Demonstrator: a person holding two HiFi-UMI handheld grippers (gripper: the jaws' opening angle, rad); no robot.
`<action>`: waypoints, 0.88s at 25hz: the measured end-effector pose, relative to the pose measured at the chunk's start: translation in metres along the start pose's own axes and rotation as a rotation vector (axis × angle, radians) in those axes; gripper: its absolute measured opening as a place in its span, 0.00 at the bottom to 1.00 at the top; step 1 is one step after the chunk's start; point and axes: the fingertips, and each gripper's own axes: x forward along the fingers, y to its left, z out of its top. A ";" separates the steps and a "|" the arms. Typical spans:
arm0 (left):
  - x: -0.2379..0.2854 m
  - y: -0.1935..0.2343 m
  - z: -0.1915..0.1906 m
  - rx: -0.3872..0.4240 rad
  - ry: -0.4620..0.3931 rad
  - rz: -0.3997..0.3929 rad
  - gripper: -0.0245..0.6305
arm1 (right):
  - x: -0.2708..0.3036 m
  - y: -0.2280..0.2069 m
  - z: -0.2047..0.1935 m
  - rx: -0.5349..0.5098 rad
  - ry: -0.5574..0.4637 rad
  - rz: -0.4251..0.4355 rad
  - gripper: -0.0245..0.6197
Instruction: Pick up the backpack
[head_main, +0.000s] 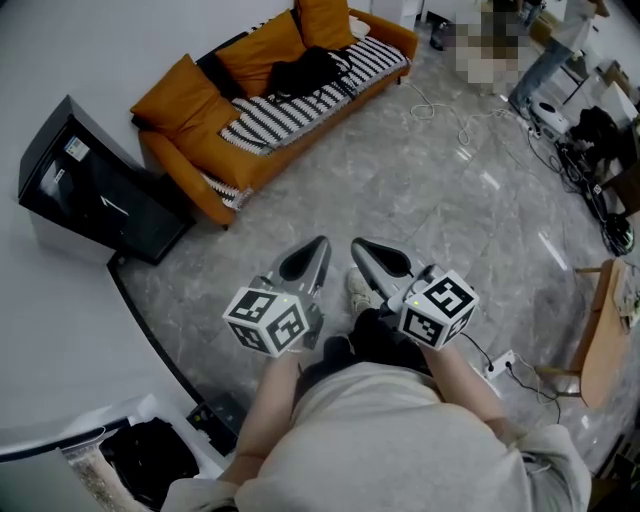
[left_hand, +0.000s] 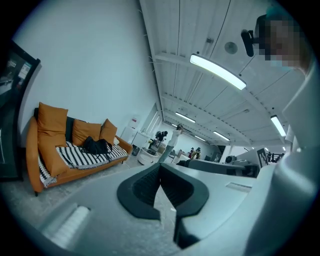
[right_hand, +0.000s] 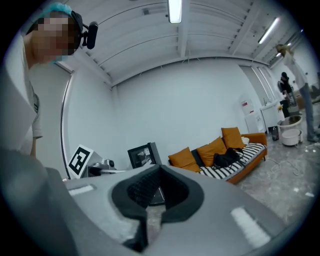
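Left gripper (head_main: 312, 252) and right gripper (head_main: 368, 252) are held at lower centre, jaws pressed together, empty. Black backpack (head_main: 305, 70) is seen on the orange sofa (head_main: 195, 150), upper left.

Bright ceiling strip lights (left_hand: 217, 72), floor (head_main: 470, 190) glare, fisheye edges

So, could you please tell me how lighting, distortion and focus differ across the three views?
Head view: evenly lit, sharp, with pale glare streaks on the glossy floor. Left gripper view: fisheye bending, dark corners, a blown-out ceiling light, the left tool soft up close. Right gripper view: same distortion; right tool soft, sofa crisp.
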 end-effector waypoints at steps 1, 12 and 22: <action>0.006 0.005 0.002 0.004 -0.002 0.007 0.05 | 0.006 -0.007 0.002 0.002 -0.004 0.002 0.04; 0.144 0.063 0.066 0.025 -0.071 0.036 0.05 | 0.075 -0.142 0.077 0.031 -0.078 0.038 0.04; 0.245 0.089 0.096 -0.053 -0.117 0.042 0.05 | 0.112 -0.226 0.113 -0.085 -0.046 0.076 0.04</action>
